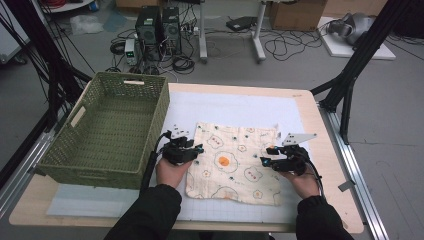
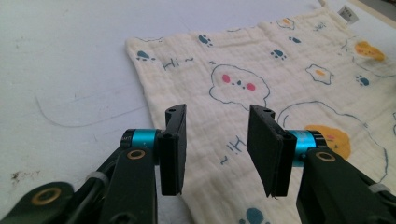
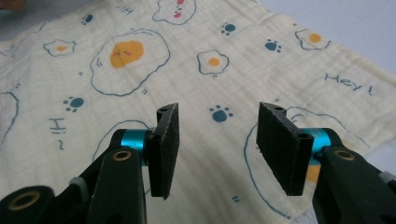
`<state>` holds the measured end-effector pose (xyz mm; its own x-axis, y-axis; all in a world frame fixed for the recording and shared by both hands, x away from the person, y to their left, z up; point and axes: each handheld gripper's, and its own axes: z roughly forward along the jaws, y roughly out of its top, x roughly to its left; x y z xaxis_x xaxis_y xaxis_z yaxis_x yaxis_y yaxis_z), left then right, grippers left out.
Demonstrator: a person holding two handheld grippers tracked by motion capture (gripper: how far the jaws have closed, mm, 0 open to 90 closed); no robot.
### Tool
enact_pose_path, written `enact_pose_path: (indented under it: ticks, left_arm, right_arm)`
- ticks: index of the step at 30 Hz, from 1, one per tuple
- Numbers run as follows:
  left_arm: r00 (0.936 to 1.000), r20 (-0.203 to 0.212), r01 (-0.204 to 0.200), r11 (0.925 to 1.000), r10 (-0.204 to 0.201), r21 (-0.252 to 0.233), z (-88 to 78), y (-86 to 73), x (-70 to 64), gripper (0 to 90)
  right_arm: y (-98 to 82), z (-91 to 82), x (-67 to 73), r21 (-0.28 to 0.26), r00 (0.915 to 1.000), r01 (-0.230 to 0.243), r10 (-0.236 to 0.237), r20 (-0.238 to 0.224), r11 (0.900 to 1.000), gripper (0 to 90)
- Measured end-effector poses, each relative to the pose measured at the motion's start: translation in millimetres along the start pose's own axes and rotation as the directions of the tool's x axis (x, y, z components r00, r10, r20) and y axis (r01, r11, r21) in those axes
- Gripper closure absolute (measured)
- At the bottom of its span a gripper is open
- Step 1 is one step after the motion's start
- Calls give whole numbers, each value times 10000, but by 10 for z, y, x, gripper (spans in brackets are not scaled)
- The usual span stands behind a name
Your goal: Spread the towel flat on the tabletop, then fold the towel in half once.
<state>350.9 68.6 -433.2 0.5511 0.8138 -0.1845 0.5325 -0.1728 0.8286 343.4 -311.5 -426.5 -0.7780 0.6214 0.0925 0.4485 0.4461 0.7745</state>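
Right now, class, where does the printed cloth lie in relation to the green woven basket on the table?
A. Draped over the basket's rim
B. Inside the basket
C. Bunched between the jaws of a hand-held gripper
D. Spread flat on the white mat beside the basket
D: the printed cloth lies flat on the white mat, right of the green woven basket, whose inside holds nothing.

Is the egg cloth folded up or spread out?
Spread out: the cloth lies flat on the table, pattern showing.

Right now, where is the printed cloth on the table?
In the high view the printed cloth lies flat on the white mat at the table's middle, right of the green basket, between the left gripper and the right gripper.
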Motion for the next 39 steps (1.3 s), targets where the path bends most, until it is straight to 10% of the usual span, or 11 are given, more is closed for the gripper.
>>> enact_pose_path:
  ticks: [21, 29, 39]
  left_arm:
    - [10000, -62, -61, 9999, 61, 81, 100, 282, -37, 606]
    - [10000, -7, -78, 9999, 78, -114, 127, 388, -11, 623]
    - [9981, -611, 93, 9991, -68, 404, 277, 364, 149, 660]
  right_arm:
    - [13, 6, -51, -160, 9998, 154, -152, 99, 9998, 509]
    - [70, -39, -228, 98, 9992, -304, 306, -240, 9995, 487]
    - [377, -85, -623, 373, 9966, -499, 473, 675, 9981, 515]
